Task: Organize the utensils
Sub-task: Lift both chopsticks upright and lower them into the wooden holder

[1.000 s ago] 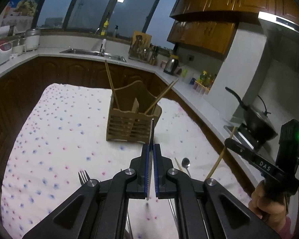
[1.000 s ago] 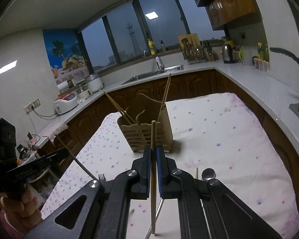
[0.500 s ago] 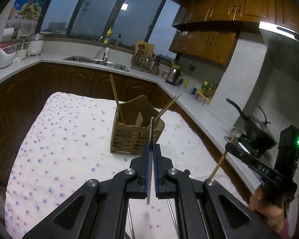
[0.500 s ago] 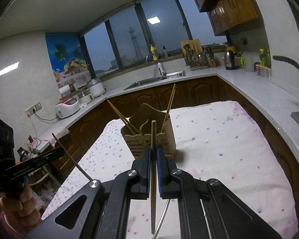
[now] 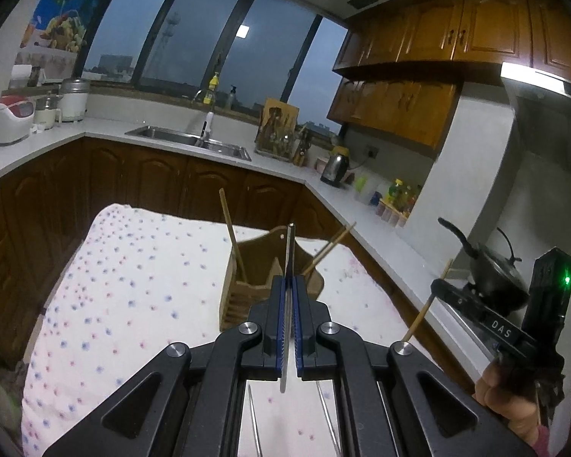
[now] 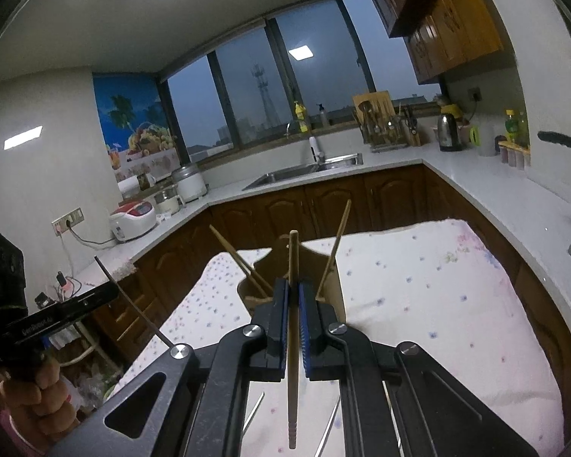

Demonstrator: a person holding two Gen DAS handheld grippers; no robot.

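1. A thin metal utensil (image 5: 287,304) is pinched edge-on between the closed pads of the left gripper (image 5: 290,285); its tip is raised past the fingers, its lower end hung below them. Whether it is a knife cannot be told.
2. A wooden chopstick (image 6: 293,327) is clamped between the narrow-set pads of the right gripper (image 6: 294,289), held nearly upright, with its ridged end down.
3. Both grippers are held above the spotted cloth (image 5: 133,274) and pointed slightly downward at the wooden caddy (image 5: 247,285), which is stood near the cloth's far end.
4. Three chopsticks are seen leaning in the caddy, one (image 5: 232,240) on its left and two (image 5: 329,245) on its right.
5. Each gripper is carried on a pistol grip: the person's right hand (image 5: 510,403) is seen at the lower right of the left view, the left hand (image 6: 34,400) at the lower left of the right view.
6. Loose metal handles (image 5: 255,422) are left lying on the cloth below the grippers.
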